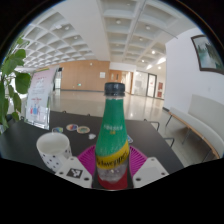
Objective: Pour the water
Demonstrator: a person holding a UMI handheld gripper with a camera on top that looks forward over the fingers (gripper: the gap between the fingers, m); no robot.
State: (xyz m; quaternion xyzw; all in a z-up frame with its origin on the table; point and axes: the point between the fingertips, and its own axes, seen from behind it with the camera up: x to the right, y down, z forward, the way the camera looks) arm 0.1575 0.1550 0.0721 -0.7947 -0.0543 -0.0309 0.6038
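The tool (112, 172) pinches a green bottle (113, 135) between its two fingers, with the pink pads (88, 160) pressed against the bottle's lower body on either side. The bottle stands upright, with a green cap (115, 89) on top and a yellow and red label (113, 155) around its middle; the lower part looks clear with a pale liquid inside. Whether its base touches the table (20, 145) or hangs just above it cannot be told.

Just beside the bottle, by the left finger, stands a white cup (53, 148), upright, with its mouth open to the top. It is near the bottle but not touching it. The dark table carries both, and beyond them lie a few small round flat things (78, 128), too small to name.

At the far left edge of the table stands a leafy green plant (12, 80) with a standing sign board (40, 98) next to it. Behind stretches a wide hall with a shiny floor (85, 103) and a gridded white ceiling (100, 25). To the right, a white bench (195, 118) stands along the wall under a dark screen (207, 52).
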